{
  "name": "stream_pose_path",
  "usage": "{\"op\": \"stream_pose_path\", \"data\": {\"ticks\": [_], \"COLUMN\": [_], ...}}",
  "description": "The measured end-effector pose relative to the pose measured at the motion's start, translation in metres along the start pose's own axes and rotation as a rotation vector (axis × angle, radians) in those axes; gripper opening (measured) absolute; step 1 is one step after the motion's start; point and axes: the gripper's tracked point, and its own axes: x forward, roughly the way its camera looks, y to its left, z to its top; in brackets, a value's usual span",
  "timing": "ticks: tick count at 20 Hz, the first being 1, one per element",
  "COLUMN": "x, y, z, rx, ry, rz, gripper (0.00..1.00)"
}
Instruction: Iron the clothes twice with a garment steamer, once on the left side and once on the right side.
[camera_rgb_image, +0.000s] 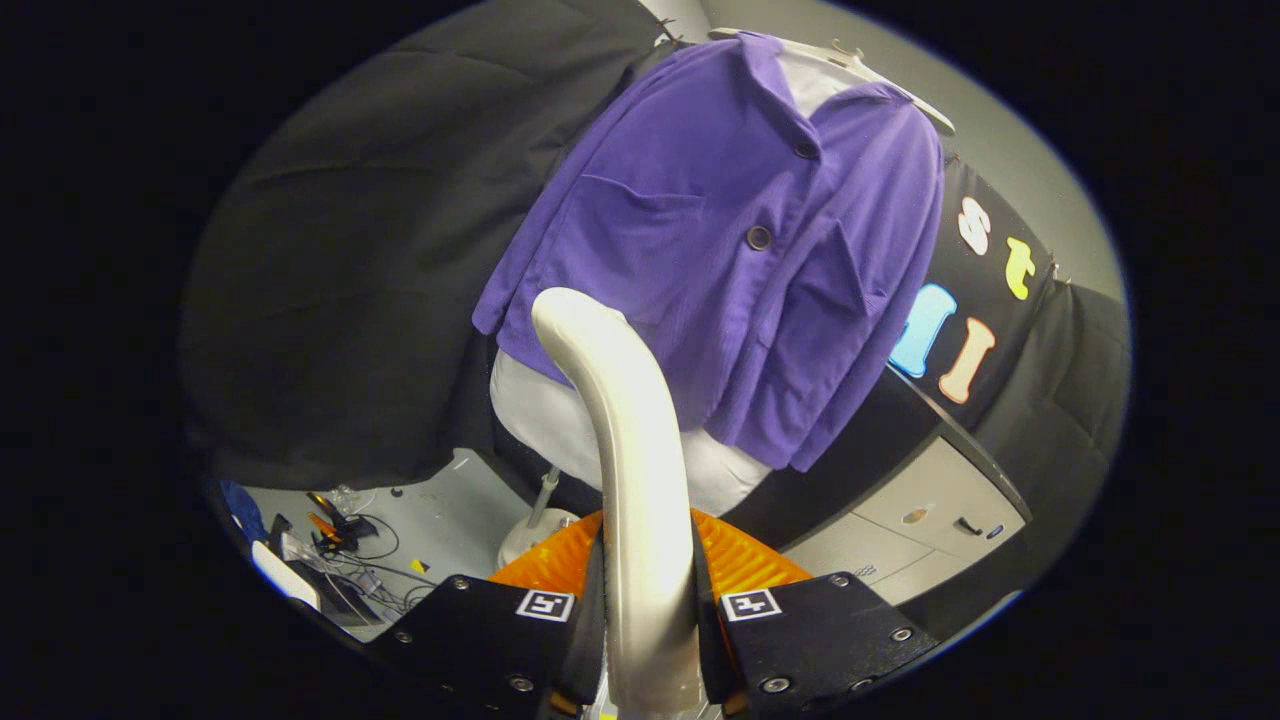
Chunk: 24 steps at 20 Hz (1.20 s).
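Note:
A purple buttoned jacket (720, 240) hangs on a white hanger (850, 60) over a white garment (560, 410), ahead of the gripper. The cream-coloured garment steamer (625, 450) rises from between the fingers and curves up toward the jacket's lower left part; its head is near the fabric, and I cannot tell whether it touches. My gripper (648, 600) is shut on the steamer's handle, with both fingers pressing its sides.
Black cloth (350, 260) hangs to the left of the jacket. A grey cabinet (920, 520) with drawers stands at the lower right. Cables and small devices (340, 560) lie on the floor at the lower left, and a white stand base (535, 530) sits under the clothes.

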Motion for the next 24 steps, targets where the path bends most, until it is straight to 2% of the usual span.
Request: {"op": "stream_pose_path", "data": {"ticks": [4,8,15,20,24], "x": [-0.057,-0.111,-0.198,-0.269,-0.291], "y": [-0.067,-0.16,-0.314,-0.366,-0.394], "z": [-0.005,0.008,0.029,0.034,0.029], "rx": [0.134,0.265,0.441,0.493,0.521], "ry": [-0.04,-0.117,-0.299,-0.412,-0.469], "rz": [0.004,-0.057,-0.251,-0.383,-0.527], "gripper": [0.39,0.39,0.39,0.39,0.39]}}
